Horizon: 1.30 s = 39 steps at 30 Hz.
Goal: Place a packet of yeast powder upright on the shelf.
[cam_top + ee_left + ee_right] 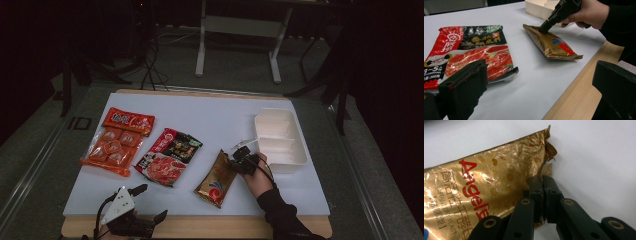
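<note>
Right tongs (543, 195) pinch gold packet's (486, 187) edge.

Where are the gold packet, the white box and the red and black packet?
gold packet (216, 181): high view, middle of its face.
white box (300, 158): high view, near right rim.
red and black packet (169, 157): high view, middle of its face.

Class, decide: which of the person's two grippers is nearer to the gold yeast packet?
Right. The right gripper is pinched on an edge of the gold yeast packet. The left gripper hovers open at the table's near edge, apart from it.
</note>
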{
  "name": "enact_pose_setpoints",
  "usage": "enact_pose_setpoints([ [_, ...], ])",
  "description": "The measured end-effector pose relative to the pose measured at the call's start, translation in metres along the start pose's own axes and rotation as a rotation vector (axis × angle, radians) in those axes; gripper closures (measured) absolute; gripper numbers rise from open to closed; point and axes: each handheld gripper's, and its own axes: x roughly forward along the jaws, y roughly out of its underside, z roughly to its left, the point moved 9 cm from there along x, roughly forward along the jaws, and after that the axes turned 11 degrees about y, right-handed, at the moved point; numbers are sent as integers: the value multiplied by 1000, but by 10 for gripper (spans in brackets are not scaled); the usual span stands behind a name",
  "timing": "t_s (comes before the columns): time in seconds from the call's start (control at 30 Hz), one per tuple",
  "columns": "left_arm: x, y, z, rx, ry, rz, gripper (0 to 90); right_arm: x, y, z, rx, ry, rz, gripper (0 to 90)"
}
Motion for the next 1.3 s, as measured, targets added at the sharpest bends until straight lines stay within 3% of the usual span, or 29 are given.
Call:
enact_pose_setpoints([
  [0.17,-2,0,2,-4,-8,-5,5,-5,-3,-1,13,-25,-22,885],
  [0.3,-2,0,2,-8,-11,-7,5,-15,-11,0,-5,-29,-49,887],
  [0.47,-1,0,2,-6,-13,-6,5,-30,-21,4,2,-54,-95,888],
  [0.63,-1,0,2,-4,-14,-4,5,-54,-34,10,-27,-74,-162,889],
  [1.03,-2,0,3,-4,-17,-5,5,-105,-54,40,-81,-181,-309,890],
  [1.3,-1,0,2,2,-14,-2,5,-138,-57,63,-122,-278,-360,891],
])
